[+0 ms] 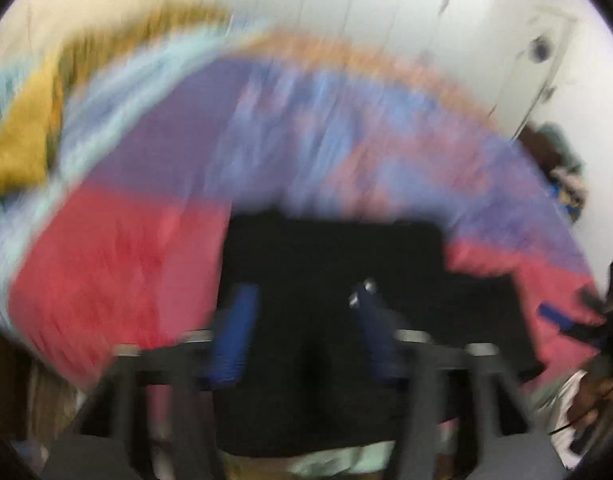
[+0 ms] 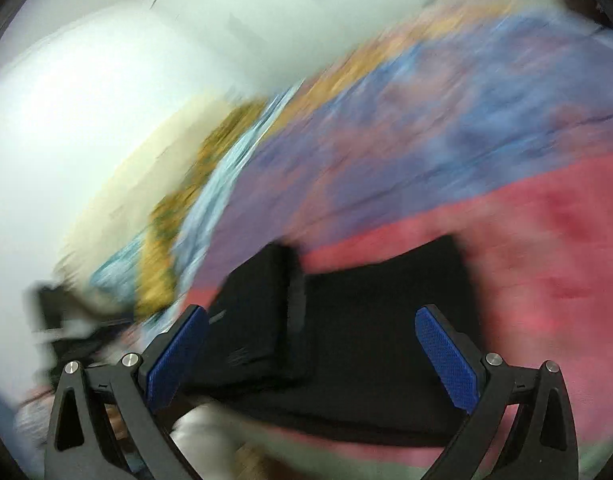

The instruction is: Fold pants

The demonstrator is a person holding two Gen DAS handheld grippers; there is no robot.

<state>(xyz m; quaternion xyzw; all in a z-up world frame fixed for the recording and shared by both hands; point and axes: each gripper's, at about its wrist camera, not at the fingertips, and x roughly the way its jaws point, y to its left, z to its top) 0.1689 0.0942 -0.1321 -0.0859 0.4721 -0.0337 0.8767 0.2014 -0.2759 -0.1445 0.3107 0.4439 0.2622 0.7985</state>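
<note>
Black pants (image 1: 334,264) lie folded on a red, purple and blue bedspread (image 1: 118,264). Both views are motion-blurred. My left gripper (image 1: 302,300) is open and empty above the near part of the pants, its blue pads (image 1: 234,332) apart. In the right wrist view the pants (image 2: 378,320) lie flat with a folded layer (image 2: 262,308) on their left part. My right gripper (image 2: 310,324) is wide open and empty just above them, blue pads (image 2: 446,360) on either side. The right gripper also shows at the right edge of the left wrist view (image 1: 566,320).
A yellow and light blue blanket (image 1: 30,128) lies along the bed's far left. White wall and closet doors (image 1: 386,8) stand behind. Clutter (image 1: 566,172) sits at the far right corner. The bed's near edge (image 2: 346,460) runs below the pants.
</note>
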